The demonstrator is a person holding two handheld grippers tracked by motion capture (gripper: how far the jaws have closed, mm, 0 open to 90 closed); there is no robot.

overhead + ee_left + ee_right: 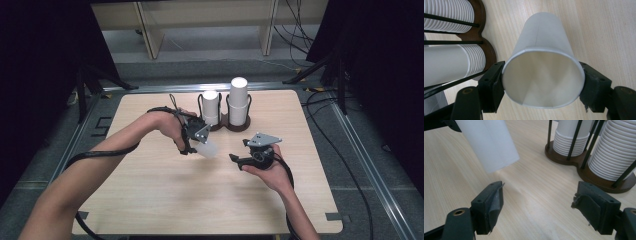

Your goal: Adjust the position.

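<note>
One white paper cup (206, 148) sits clamped at its rim between the jaws of the left gripper (200, 136), tilted just above the pale wooden table (150, 190) at centre frame. Two stacks of white cups (239, 100) stand in the dark wooden holder (235, 123), upper centre. The right gripper (240, 161), lower right of the cup, gapes wide, holding nothing. Judging by this, a cup is drawn; separating or placing it seems left

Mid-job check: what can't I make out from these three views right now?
- Paper cup base: left gripper view, hidden behind its own body.
- Cup stacks tops: right gripper view, cut off by the top edge.
- Left gripper jaws: high view, covered by its grey plate.
</note>
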